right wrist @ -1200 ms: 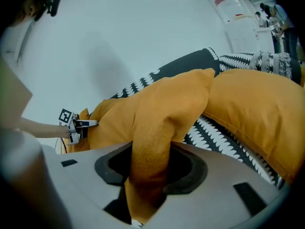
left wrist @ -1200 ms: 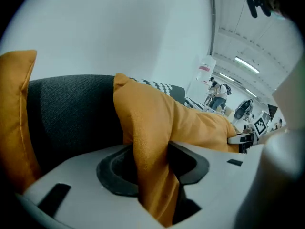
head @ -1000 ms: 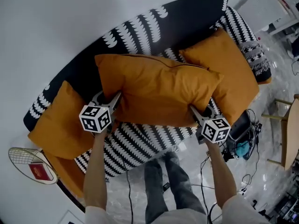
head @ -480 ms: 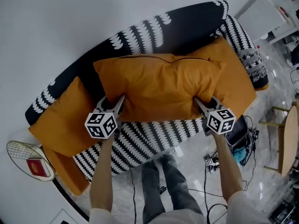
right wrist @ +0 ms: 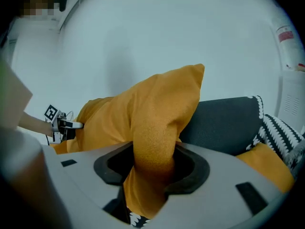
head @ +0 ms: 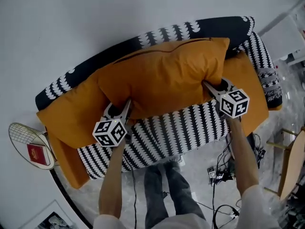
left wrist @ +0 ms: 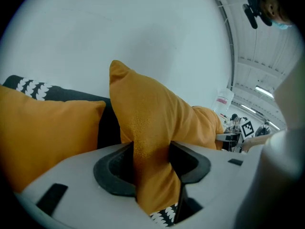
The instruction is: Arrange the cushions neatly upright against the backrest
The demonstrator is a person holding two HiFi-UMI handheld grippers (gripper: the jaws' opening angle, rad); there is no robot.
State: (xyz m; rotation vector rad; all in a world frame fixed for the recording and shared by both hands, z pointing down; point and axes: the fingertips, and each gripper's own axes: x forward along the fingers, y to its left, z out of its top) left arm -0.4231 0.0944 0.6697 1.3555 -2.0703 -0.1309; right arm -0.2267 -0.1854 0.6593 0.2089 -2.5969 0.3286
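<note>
1. head view: holding the middle cushion (head: 164, 75) lengthwise before the backrest (head: 143, 39), with left gripper (head: 126, 107) at its lower left corner and right gripper (head: 210, 88) at its lower right.
2. left gripper view: clamped tight on the middle cushion's corner.
3. right gripper view: clamped likewise on the opposite corner.

Wall (head: 95, 13): plain white, unmarked, fills the upper part of the head view. Sofa (head: 162, 132) stands against it: black fabric with a white scallop print, back mostly black along the top, right end patterned. Floor (head: 195, 194): glossy pale stone-look tile, reflective. Cables (head: 217, 175) lie tangled on it in front of the sofa's right half. Mesh racket (head: 21, 135) sits beside the sofa's left end with a flat red item (head: 37, 154) on it. Framed picture (head: 52, 218) at bottom left corner. Wooden furniture (head: 291, 168) at right edge, chair or table, can't tell. White unit (head: 288, 35) top right. Left gripper view: ceiling strip lights (left wrist: 264, 92) lit, white beams.
</note>
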